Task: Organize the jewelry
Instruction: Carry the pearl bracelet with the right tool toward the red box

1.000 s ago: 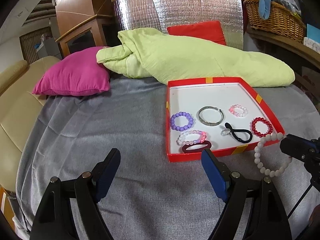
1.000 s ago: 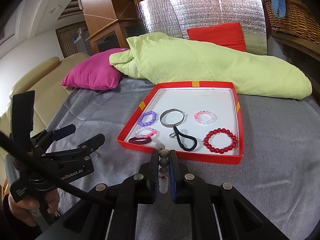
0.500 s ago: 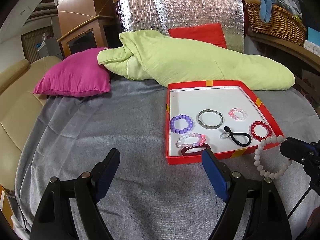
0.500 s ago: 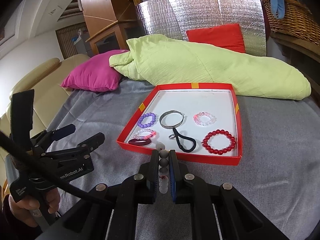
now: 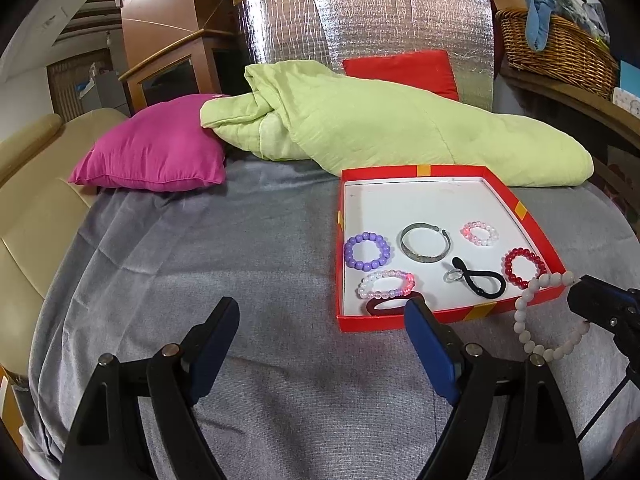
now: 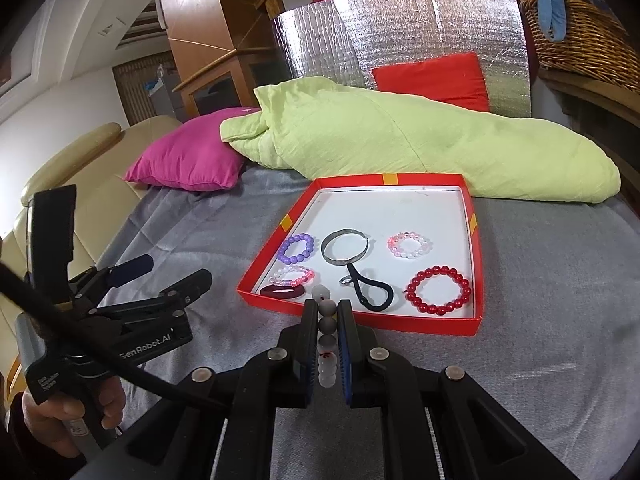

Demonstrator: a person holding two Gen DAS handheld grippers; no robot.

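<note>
**White bead bracelet held just short of the tray**

The right gripper [image 6: 325,340] is clenched on a white bead bracelet [image 5: 538,314], pinching a run of beads between its blue pads [image 6: 343,344]. In the left wrist view the loop hangs from the claw at about 4 o'clock, just outside the near corner of the red tray [image 6: 476,216]. The left gripper [image 5: 320,344] stands released, jaws wide and empty, over the grey cloth [image 5: 200,264].

The bracelet looks light and limp: smooth round beads, probably on elastic, so it will likely swing and could roll out of a loose pinch. Holding across two or three beads, as now, seems soundest. Bare tray floor lies toward 12 o'clock, beyond the red bead bracelet [image 6: 438,290] and black hair tie [image 6: 370,290].
</note>
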